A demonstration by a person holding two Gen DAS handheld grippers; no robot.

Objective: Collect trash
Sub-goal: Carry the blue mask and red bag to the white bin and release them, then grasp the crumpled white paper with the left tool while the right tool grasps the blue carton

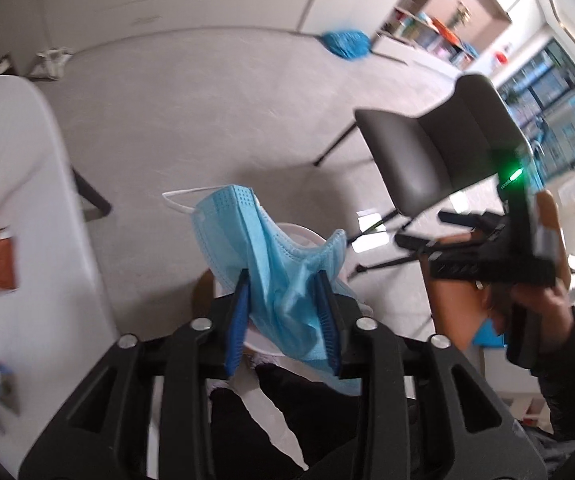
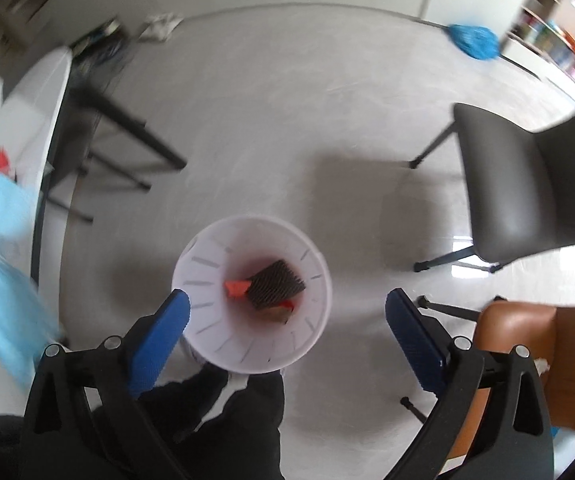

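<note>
Blue mask (image 1: 279, 264) stands lengthwise upward from left tongs (image 1: 283, 312); right tongs (image 2: 287, 320) gape wide.

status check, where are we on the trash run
Left gripper shut on blue face mask. Right gripper open, empty, above white bin. Wrappers already in bin. Nothing blocking the drop.

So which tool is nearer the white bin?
Right. The right tool hangs open directly over the white bin, with nothing between its fingers. The left tool, with the blue mask between its fingers, appears off to the side.
</note>
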